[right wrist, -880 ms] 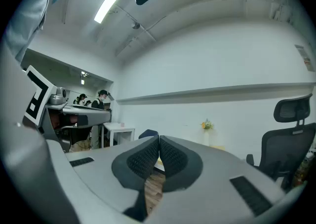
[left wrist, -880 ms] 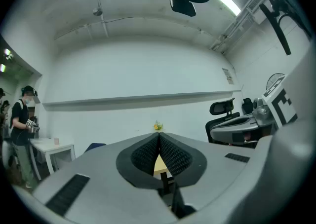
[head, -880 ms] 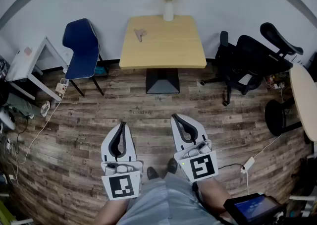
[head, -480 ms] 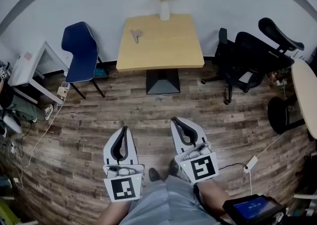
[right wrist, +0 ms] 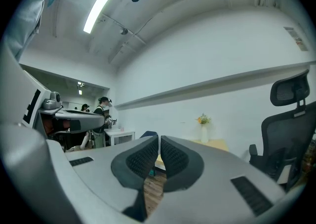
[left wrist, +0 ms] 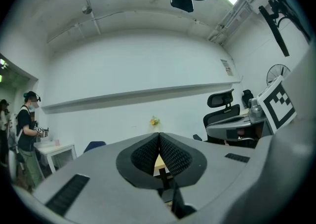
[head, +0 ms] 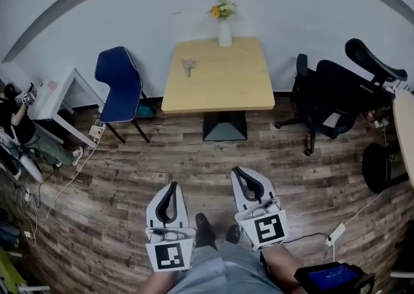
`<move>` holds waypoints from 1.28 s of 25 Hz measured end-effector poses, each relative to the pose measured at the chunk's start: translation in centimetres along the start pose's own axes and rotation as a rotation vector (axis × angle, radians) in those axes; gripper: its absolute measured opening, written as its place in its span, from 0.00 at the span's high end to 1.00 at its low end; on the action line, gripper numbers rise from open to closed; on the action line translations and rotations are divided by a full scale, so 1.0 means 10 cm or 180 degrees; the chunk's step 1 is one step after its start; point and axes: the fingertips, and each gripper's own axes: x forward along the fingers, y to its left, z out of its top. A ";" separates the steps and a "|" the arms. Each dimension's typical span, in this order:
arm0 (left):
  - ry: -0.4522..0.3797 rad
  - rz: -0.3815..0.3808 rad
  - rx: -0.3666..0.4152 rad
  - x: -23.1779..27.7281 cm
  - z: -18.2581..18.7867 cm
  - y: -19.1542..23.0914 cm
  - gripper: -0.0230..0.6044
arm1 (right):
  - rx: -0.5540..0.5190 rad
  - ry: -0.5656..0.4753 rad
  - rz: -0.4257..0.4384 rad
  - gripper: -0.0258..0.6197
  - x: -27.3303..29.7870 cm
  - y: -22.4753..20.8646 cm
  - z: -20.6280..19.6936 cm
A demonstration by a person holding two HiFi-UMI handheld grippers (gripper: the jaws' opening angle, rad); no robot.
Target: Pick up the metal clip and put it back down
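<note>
Metal clip [head: 188, 66] on table [head: 226, 82], tiny (shape unclr)

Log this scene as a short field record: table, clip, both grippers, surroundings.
wooden table: against the white wall, white vase of flowers at its far edge
metal clip: lying on the table's left part, nothing touching it
left hand-held gripper: jaws together, empty, low over the wood floor, far from the table
right hand-held gripper: jaws together, empty, beside the left one
surroundings: blue chair left of the table, black office chair right of it
</note>
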 end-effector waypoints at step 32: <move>-0.0196 0.0005 -0.0330 2.29 -0.19 2.04 0.93 | -0.0304 -0.0015 0.0155 0.88 3.11 0.00 0.21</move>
